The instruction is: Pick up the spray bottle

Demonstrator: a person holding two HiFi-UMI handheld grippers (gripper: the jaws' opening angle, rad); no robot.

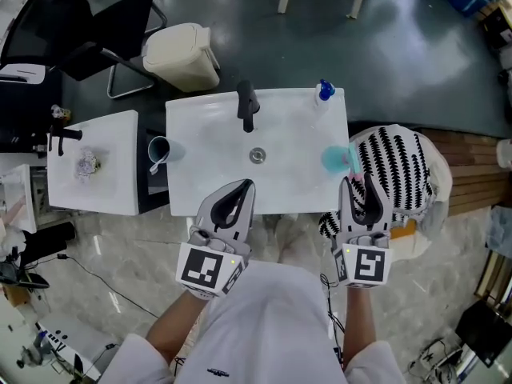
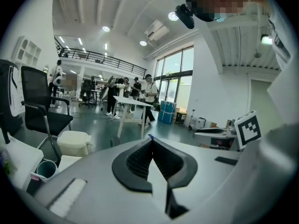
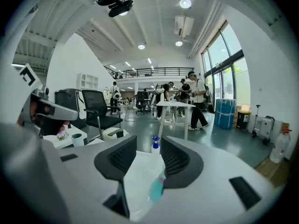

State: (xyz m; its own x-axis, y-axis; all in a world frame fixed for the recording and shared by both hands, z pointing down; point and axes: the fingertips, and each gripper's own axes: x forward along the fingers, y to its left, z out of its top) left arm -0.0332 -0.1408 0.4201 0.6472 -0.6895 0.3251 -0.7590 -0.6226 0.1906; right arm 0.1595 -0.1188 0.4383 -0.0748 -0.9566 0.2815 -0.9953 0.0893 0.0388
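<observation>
The spray bottle, white with a blue trigger head, stands upright at the far right corner of the white sink counter. In the right gripper view the spray bottle shows far off through the gap between the jaws. My right gripper hovers open over the counter's near right edge, with nothing pressed between its fingers. A teal object lies just ahead of it and shows low by the right finger, the teal object apart from the pads. My left gripper is shut and empty near the counter's front middle.
A black faucet and a drain sit mid-counter. A cup stands in the gap to a white side table. A cream bin and a black chair stand behind. A black-and-white striped bundle sits right.
</observation>
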